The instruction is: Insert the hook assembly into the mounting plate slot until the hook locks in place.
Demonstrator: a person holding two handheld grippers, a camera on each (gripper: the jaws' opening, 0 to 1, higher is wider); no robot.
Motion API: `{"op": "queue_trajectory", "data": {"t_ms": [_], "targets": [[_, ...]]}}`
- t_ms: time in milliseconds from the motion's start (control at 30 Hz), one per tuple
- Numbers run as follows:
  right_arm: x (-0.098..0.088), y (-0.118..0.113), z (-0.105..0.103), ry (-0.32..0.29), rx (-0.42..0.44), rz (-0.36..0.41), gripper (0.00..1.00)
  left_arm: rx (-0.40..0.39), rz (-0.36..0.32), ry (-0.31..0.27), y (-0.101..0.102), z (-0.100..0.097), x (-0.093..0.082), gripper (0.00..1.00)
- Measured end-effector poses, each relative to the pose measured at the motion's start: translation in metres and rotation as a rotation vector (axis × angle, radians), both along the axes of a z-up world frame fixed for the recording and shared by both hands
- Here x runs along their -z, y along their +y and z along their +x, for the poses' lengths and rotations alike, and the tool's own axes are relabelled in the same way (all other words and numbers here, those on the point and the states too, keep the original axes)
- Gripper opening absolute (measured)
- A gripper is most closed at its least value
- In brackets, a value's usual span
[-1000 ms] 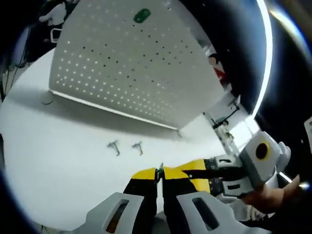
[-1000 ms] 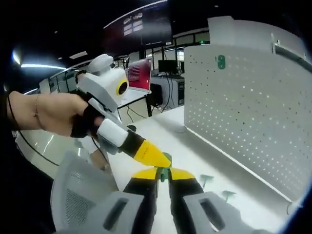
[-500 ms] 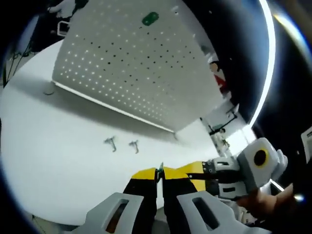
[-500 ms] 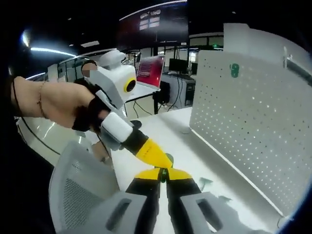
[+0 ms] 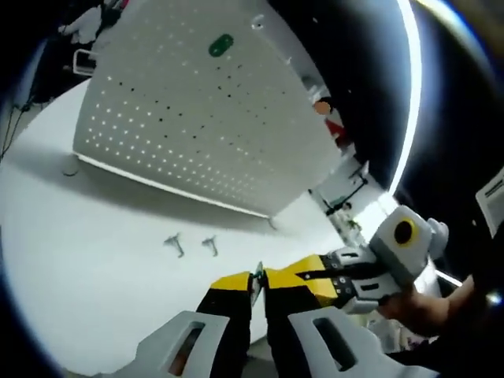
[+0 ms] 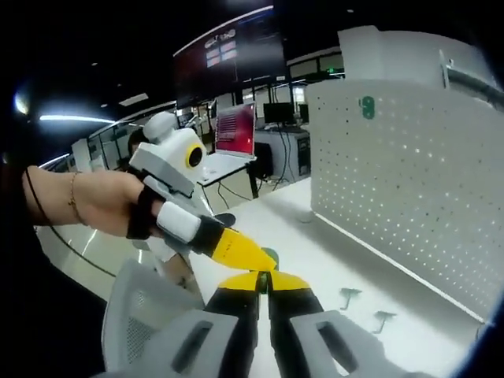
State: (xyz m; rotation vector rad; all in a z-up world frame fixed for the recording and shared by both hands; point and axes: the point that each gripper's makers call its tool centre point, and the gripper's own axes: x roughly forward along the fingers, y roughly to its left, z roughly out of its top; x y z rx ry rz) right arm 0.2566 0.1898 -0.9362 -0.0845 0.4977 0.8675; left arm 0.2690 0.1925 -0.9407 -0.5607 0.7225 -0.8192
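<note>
The white perforated mounting plate (image 5: 197,118) stands upright on the white table (image 5: 87,276), with a green tag (image 5: 221,45) near its top edge. In the right gripper view the plate (image 6: 409,181) is at the right, again with the green tag (image 6: 367,107). My left gripper (image 5: 257,278) is shut on a small green and metal hook assembly (image 5: 257,275). My right gripper (image 6: 264,280) is shut tip to tip against it, on the same green piece (image 6: 270,257). Both are held in the air, well short of the plate.
Two spare metal hooks (image 5: 175,244) (image 5: 209,245) lie on the table in front of the plate, also seen as hooks (image 6: 349,296) (image 6: 384,318). A hand (image 6: 87,201) holds the left gripper. Desks and a red-lit laptop (image 6: 236,130) stand behind.
Both views have shifted slightly with the hands. The two grippers stay joined tip to tip on the hook piece. The hooks on the table have not moved.
</note>
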Motion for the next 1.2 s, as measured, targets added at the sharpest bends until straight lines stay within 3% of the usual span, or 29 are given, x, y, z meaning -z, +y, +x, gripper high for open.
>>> {"op": "queue_trajectory", "data": {"t_ms": [67, 167, 267, 333, 467, 533, 667, 800, 1000, 1200], "targets": [[0.001, 0.000, 0.002, -0.002, 0.014, 0.010, 0.00, -0.005, 0.061, -0.039, 0.008, 0.002, 0.006, 0.16], [0.002, -0.002, 0.004, -0.001, 0.040, 0.024, 0.00, -0.002, 0.065, -0.061, 0.014, -0.002, 0.006, 0.17], [0.001, -0.003, 0.009, -0.003, 0.074, 0.046, 0.00, -0.012, 0.071, -0.118, 0.023, 0.000, 0.005, 0.22], [-0.002, -0.003, 0.013, -0.005, 0.102, 0.081, 0.00, -0.011, 0.035, -0.169, 0.027, 0.000, -0.003, 0.26], [-0.011, 0.003, 0.019, -0.019, 0.135, 0.139, 0.00, 0.017, 0.087, -0.302, 0.032, -0.002, -0.010, 0.50], [-0.013, 0.010, 0.019, -0.018, 0.135, 0.161, 0.00, 0.045, 0.124, -0.337, 0.030, -0.005, -0.009, 0.61], [-0.011, 0.020, 0.022, 0.007, 0.123, 0.175, 0.00, 0.093, 0.190, -0.369, 0.029, -0.009, -0.004, 0.80], [-0.019, 0.030, 0.024, -0.008, 0.106, 0.183, 0.00, 0.076, 0.192, -0.388, 0.033, -0.004, -0.008, 0.97], [-0.023, 0.035, 0.026, -0.044, 0.116, 0.176, 0.00, 0.050, 0.178, -0.418, 0.035, -0.011, -0.011, 1.00], [-0.022, 0.034, 0.026, -0.084, 0.155, 0.162, 0.00, -0.009, 0.176, -0.438, 0.038, -0.020, 0.000, 1.00]]}}
